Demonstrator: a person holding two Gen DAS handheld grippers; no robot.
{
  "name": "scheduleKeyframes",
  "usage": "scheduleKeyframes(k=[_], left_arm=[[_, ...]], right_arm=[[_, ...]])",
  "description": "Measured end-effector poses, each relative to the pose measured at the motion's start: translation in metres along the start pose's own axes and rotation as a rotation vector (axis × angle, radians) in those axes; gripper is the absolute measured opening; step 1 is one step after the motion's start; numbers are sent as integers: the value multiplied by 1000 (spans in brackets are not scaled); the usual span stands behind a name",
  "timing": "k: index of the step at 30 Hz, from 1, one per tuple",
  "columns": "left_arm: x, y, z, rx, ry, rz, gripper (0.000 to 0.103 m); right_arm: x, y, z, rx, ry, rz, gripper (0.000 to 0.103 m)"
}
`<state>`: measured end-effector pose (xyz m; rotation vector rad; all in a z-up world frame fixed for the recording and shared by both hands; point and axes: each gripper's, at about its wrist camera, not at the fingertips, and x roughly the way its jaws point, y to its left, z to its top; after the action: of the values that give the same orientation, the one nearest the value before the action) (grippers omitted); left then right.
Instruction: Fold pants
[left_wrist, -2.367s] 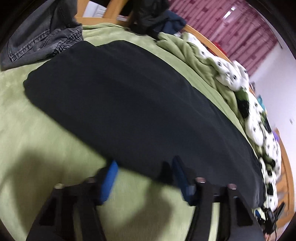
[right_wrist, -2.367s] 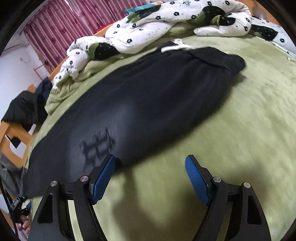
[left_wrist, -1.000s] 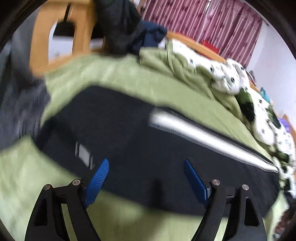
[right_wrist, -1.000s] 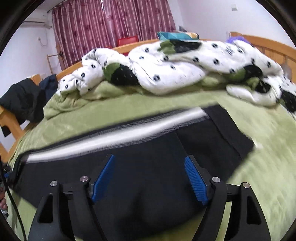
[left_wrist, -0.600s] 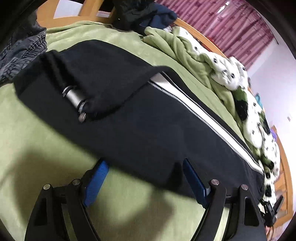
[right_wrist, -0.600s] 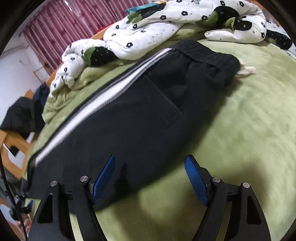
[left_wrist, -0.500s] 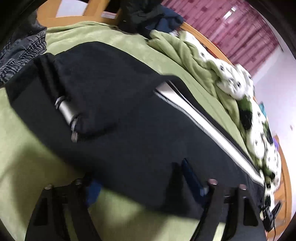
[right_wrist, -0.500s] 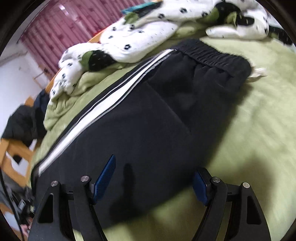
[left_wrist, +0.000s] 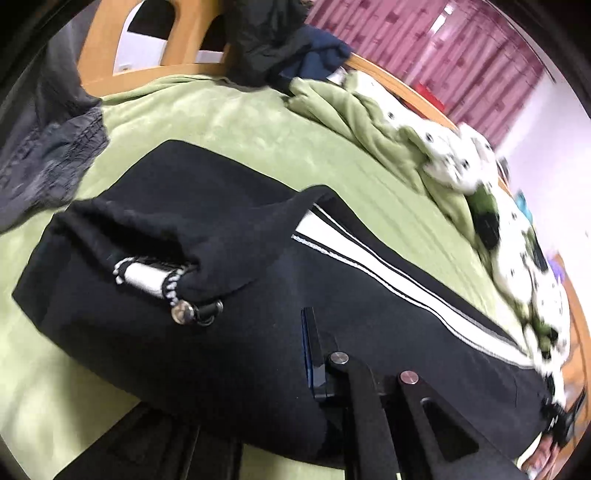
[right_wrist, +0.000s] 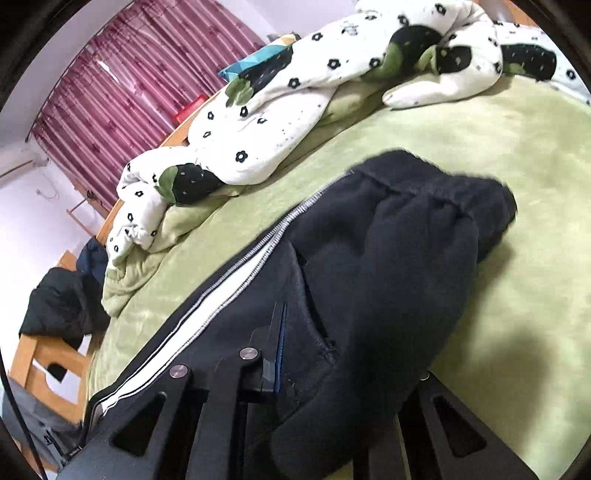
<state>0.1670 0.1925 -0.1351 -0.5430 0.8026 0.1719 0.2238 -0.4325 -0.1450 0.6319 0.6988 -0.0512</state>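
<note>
A: Left wrist view?
B: Black pants (left_wrist: 229, 343) lie lengthwise on the green bedspread (left_wrist: 229, 122). The left gripper (left_wrist: 295, 354) has just been closing and now pinches their near edge, near the cuff end.

A: Right wrist view?
B: The right gripper (right_wrist: 295, 350), jaws just closed too, clamps the near edge by the waistband (right_wrist: 436, 192).

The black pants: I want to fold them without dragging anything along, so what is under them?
The black pants lie on the green blanket, which shows all around their edges. Whatever sits beneath their middle is covered. Both grippers are clamped on their near edge.
</note>
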Motion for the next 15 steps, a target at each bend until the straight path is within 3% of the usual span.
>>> scheduleKeyframes(k=[5, 8, 10, 13, 15], left_arm=[[-55, 1, -76, 133, 88, -43, 10], [-77, 2, -110, 163, 99, -77, 11], [-79, 2, -128, 198, 96, -50, 12], [-77, 8, -134, 173, 126, -27, 22], [-91, 18, -131, 129, 144, -26, 37]], right_arm=[[-63, -64, -18, 15, 48, -22, 13], [-92, -99, -36, 2, 61, -50, 13], [-96, -119, -53, 9, 91, -76, 15], [-92, -131, -72, 5, 118, -119, 29], [-103, -124, -79, -3, 95, -159, 36]])
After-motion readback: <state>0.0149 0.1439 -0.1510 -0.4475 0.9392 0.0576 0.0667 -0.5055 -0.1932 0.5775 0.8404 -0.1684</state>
